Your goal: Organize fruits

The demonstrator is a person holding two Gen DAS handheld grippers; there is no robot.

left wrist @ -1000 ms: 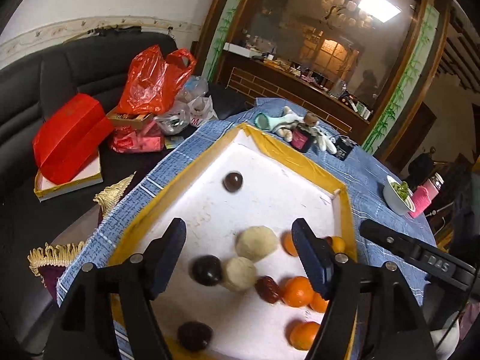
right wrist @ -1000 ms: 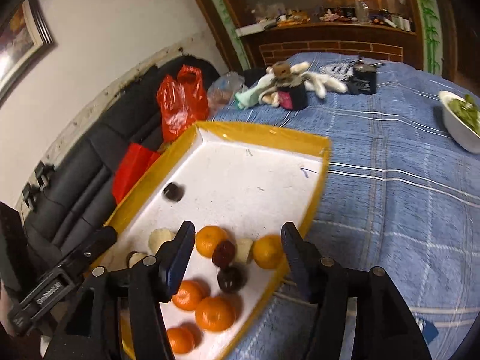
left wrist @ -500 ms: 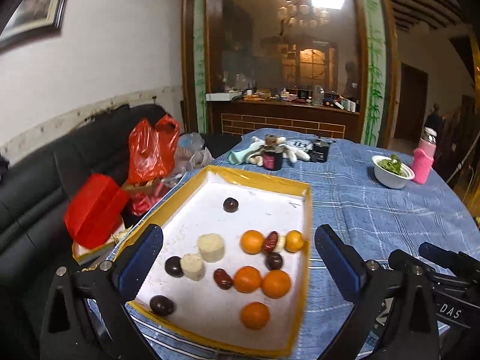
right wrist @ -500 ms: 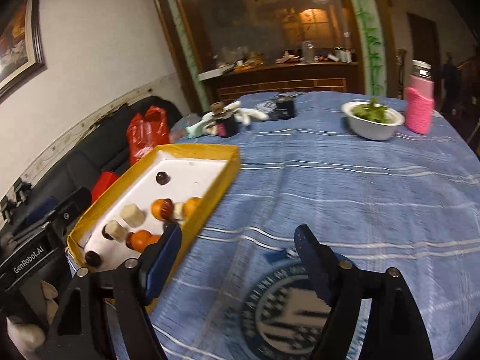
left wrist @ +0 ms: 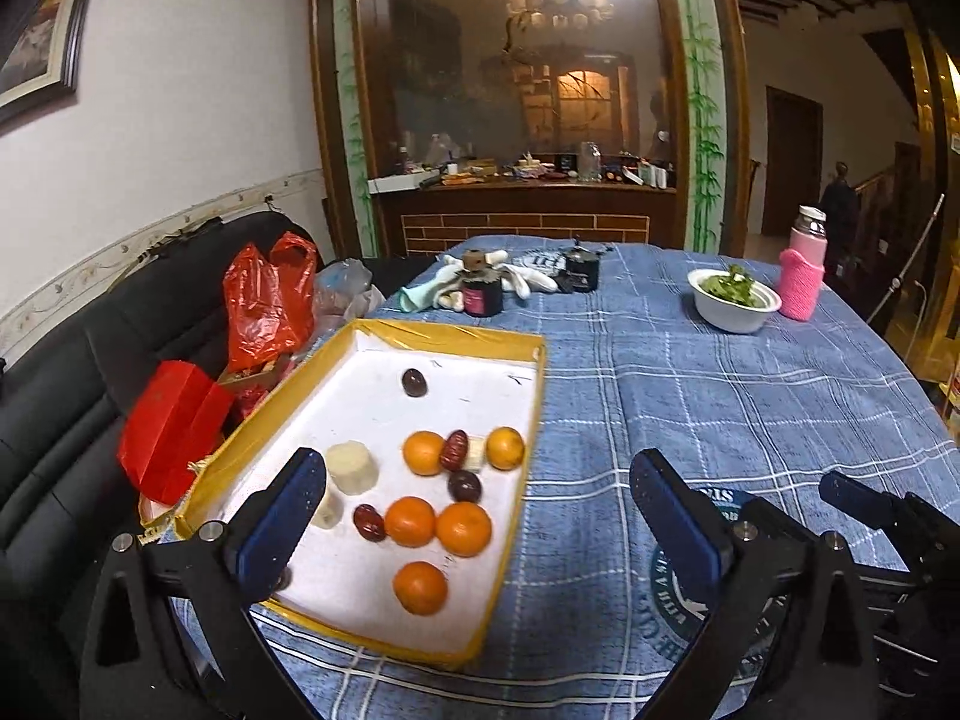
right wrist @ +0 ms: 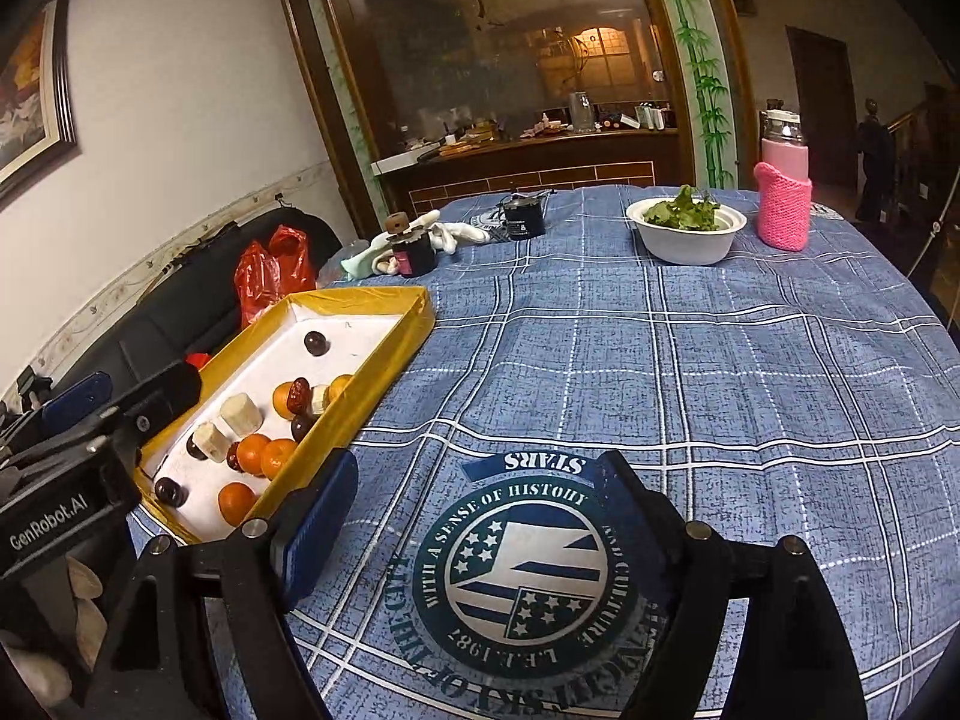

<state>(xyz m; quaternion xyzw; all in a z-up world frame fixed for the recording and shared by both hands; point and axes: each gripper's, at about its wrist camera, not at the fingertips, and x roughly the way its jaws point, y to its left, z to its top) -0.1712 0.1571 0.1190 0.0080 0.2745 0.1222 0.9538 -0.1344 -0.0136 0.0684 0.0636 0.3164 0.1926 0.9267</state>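
A yellow-rimmed tray (left wrist: 450,336) with a white floor sits at the table's left edge. In it lie several oranges (left wrist: 463,528), dark red dates (left wrist: 368,522), dark round fruits (left wrist: 414,382) and pale cut chunks (left wrist: 353,467). My left gripper (left wrist: 477,504) hovers open at the tray's near end, nothing between its fingers. My right gripper (right wrist: 477,480) hangs over the bare tablecloth to the right of the tray (right wrist: 360,294). Its jaws are opening and hold nothing. The oranges (right wrist: 264,456) also show in the right wrist view.
A white bowl of greens (left wrist: 733,300), a pink-sleeved bottle (left wrist: 803,282) and dark jars (left wrist: 482,294) with gloves stand at the table's far side. Left of the tray, a red bag (left wrist: 270,300) and red box (left wrist: 171,426) lie on a black sofa.
Both grippers drew back from over the tray and their jaws widened. The left view rolled level. The right gripper shifted right, off the tray and over the tablecloth.
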